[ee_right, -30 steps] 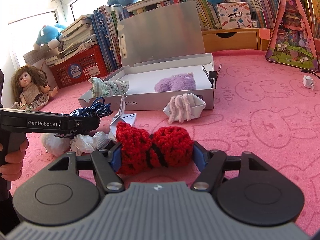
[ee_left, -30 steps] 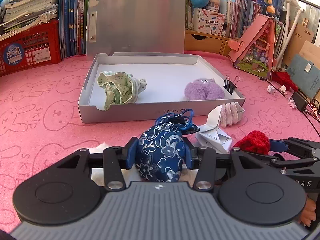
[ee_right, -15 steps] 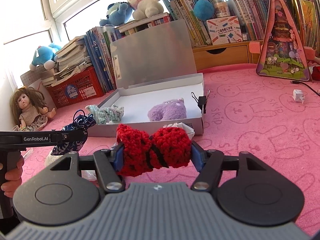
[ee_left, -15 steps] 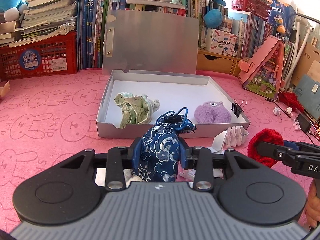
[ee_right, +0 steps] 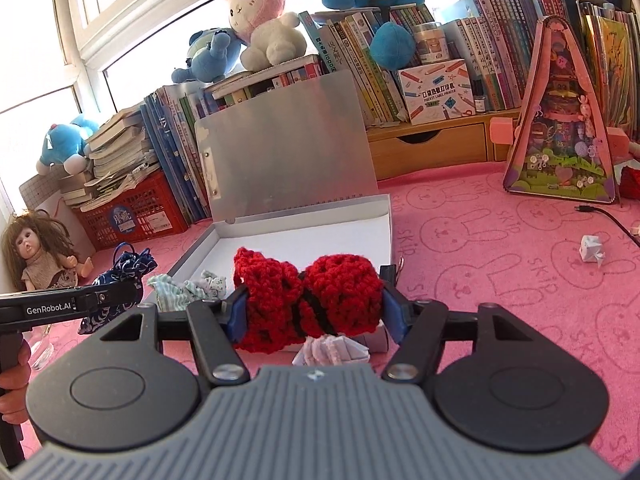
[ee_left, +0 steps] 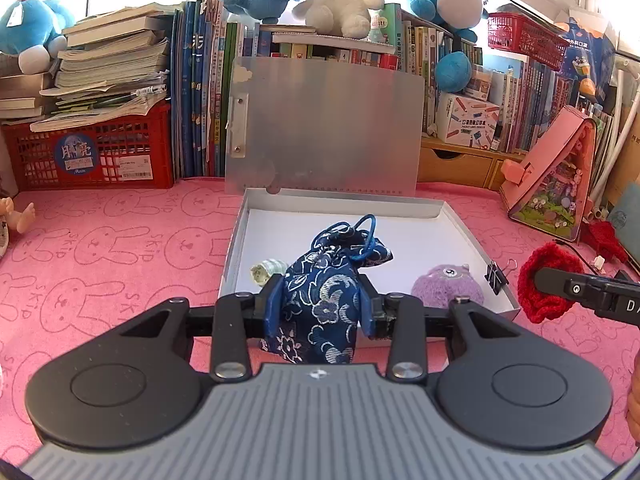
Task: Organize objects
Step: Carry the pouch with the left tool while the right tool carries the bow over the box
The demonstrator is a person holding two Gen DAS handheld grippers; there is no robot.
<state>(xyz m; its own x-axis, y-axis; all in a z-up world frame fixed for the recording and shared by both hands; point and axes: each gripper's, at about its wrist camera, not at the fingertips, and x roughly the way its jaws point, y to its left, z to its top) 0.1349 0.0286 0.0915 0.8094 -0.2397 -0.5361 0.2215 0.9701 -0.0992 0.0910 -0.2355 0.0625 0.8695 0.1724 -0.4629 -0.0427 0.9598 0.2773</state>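
Note:
My left gripper [ee_left: 320, 304] is shut on a blue floral drawstring pouch [ee_left: 320, 296] and holds it up over the front edge of the open white box [ee_left: 460, 224]. My right gripper [ee_right: 314, 306] is shut on a red crocheted bow [ee_right: 312, 300], held above the box's [ee_right: 384, 216] near side. In the box lie a purple plush toy [ee_left: 446, 286] and a green patterned cloth [ee_right: 180, 290], mostly hidden behind the pouch in the left wrist view. The right gripper with the bow [ee_left: 544, 284] shows at the right of the left wrist view; the left gripper with the pouch [ee_right: 124, 276] shows at the left of the right wrist view.
The box's grey lid [ee_left: 324, 128] stands upright at the back. A black binder clip [ee_left: 496, 276] sits on the box's right wall. A folded paper piece with pink yarn [ee_right: 332, 352] lies before the box. Books, a red crate [ee_left: 88, 152], a doll [ee_right: 40, 252] and a pink toy house [ee_right: 560, 120] ring the pink mat.
Both grippers have risen and moved forward toward the box with their objects held. The pouch now hangs over the box's front edge; the bow is over its near side.

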